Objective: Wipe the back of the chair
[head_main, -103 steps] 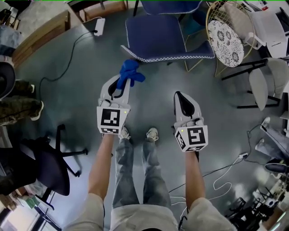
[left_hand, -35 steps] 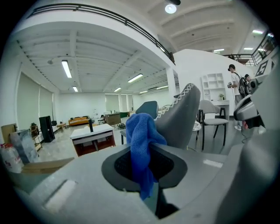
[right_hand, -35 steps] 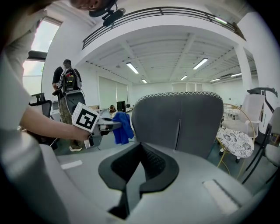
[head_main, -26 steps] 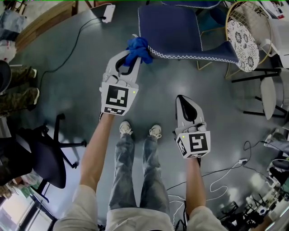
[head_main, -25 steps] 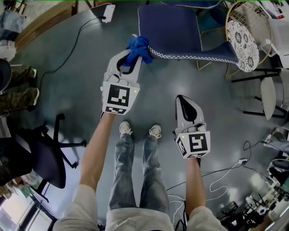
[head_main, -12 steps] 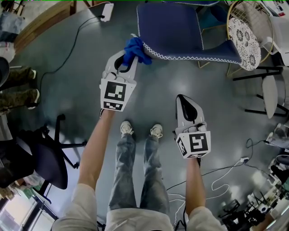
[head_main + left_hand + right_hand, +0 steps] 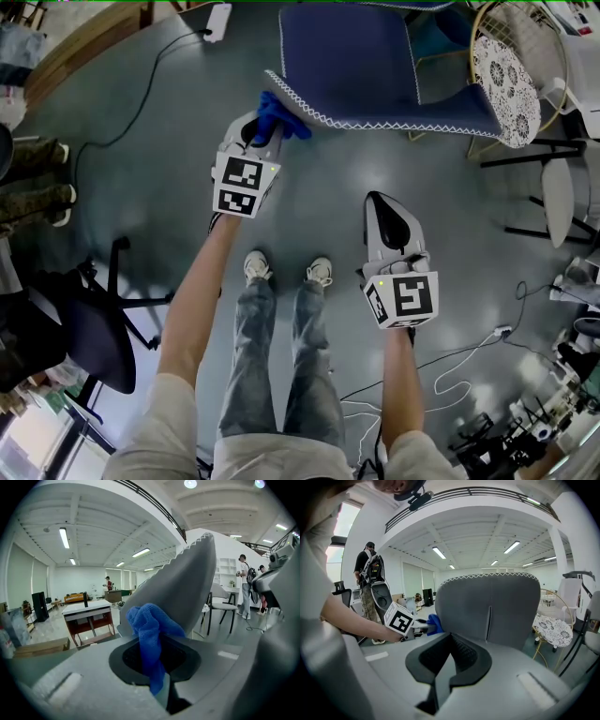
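Observation:
A dark blue chair point(image 7: 349, 52) with white zigzag stitching along the top of its back stands in front of me. Its back point(image 7: 492, 609) looks grey in both gripper views point(image 7: 187, 590). My left gripper point(image 7: 263, 128) is shut on a blue cloth point(image 7: 278, 115), which presses against the left end of the chair back. The cloth point(image 7: 150, 634) bunches out between the jaws. The right gripper view shows the cloth point(image 7: 434, 623) at the back's left edge. My right gripper point(image 7: 385, 204) hangs lower right, short of the chair, shut with nothing in it.
A round wire chair with a patterned cushion point(image 7: 506, 66) stands right of the blue chair. A black office chair point(image 7: 94, 328) is at the lower left. Cables point(image 7: 459, 361) run over the grey floor, a power strip point(image 7: 217, 21) lies far left. People point(image 7: 243, 585) stand in the distance.
My left gripper has moved forward and up with the cloth, from short of the chair to against the back's left end. The right gripper has stayed about where it was.

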Tool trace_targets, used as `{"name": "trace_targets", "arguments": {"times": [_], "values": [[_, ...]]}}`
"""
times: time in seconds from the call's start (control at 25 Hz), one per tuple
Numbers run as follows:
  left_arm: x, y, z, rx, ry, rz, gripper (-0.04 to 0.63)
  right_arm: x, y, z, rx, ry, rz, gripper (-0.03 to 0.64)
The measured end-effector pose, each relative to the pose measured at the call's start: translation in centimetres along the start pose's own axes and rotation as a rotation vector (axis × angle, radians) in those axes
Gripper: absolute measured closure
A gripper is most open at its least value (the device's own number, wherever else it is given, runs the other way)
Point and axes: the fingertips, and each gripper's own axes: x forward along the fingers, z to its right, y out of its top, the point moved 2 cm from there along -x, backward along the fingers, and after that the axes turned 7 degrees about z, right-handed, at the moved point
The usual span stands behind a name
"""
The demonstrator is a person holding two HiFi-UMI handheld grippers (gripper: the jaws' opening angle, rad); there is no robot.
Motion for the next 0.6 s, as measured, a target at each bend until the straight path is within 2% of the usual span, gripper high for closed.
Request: {"name": "trace_targets", "arguments": {"times": [0.32,0.6], "values": [[1.2,-3.9,-0.8,-0.107,-0.008,-0.115,0.551,-0.2,-0.3,0.2,-0.001,0.003,-0.012,0.617],[-0.6,-4.2,-2.6,-0.140,0.051,-0.110,0.551,-0.7,-0.7,0.0,-0.004,0.007,-0.026,0.617]]}}
